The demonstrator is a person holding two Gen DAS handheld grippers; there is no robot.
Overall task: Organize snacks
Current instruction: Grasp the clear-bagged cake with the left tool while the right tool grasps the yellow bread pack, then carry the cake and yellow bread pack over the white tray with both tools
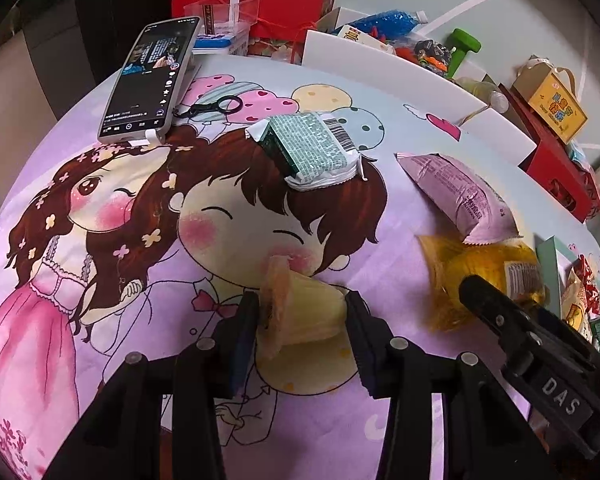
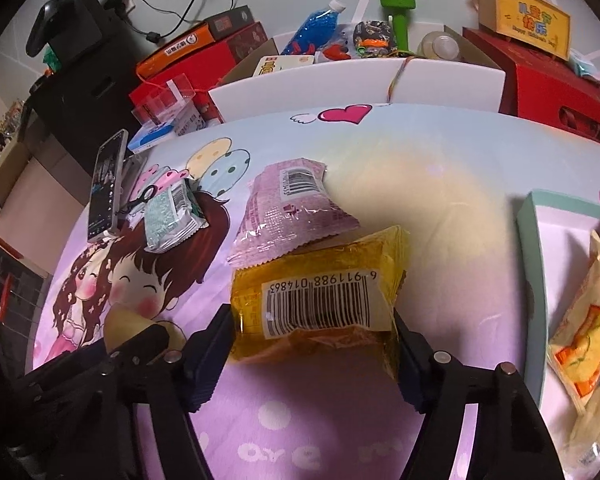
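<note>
**Both tools on snacks**

My right gripper (image 2: 314, 344) straddles the yellow packet (image 2: 320, 300) on the cartoon cloth (image 2: 300, 420), pads touching its sides. My left gripper (image 1: 302, 326) is clenched on a pale jelly cup (image 1: 300, 308), beside it.

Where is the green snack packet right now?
The green snack packet lies on the cartoon cloth in the middle of the left wrist view, just right of the phone and left of the pink packet, untouched by either gripper.
</note>
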